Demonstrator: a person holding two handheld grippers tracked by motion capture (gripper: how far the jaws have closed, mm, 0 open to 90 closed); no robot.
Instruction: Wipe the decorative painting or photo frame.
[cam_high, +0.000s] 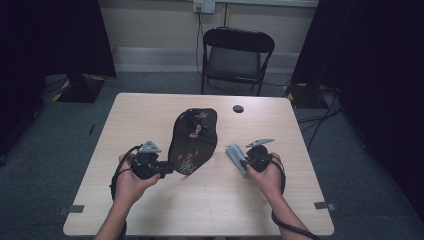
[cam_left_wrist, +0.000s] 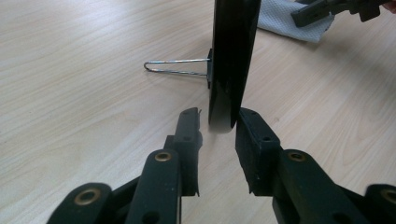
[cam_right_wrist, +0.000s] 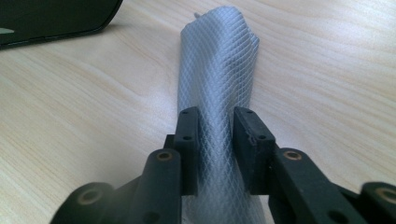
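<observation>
I stood at the table (cam_high: 150, 210) with a gripper in each hand. My left gripper (cam_high: 167, 168) sat at the near edge of the black plaque (cam_high: 194, 140), which stood propped near the middle of the table, leaning back on a wire stand (cam_left_wrist: 177, 67) behind it. Seen along my left jaws, the plaque's lower edge hung between the pads (cam_left_wrist: 189, 133) with a gap on either side, so that gripper was released, its pads not pressing on the plaque.

My right gripper (cam_high: 239, 160) was to the right of the plaque, well apart from it, at a folded grey cloth (cam_high: 235, 155) lying on the table. In the right gripper view the cloth (cam_right_wrist: 219, 70) ran as a narrow mesh-patterned roll straight between my jaws and on past them. The pads (cam_right_wrist: 247, 135) flanked it closely; I could not tell whether they were pressing on it.

Farther off, a small dark disc (cam_high: 238, 108) lay near the far edge, and a folding chair (cam_high: 237, 55) stood beyond the table.
</observation>
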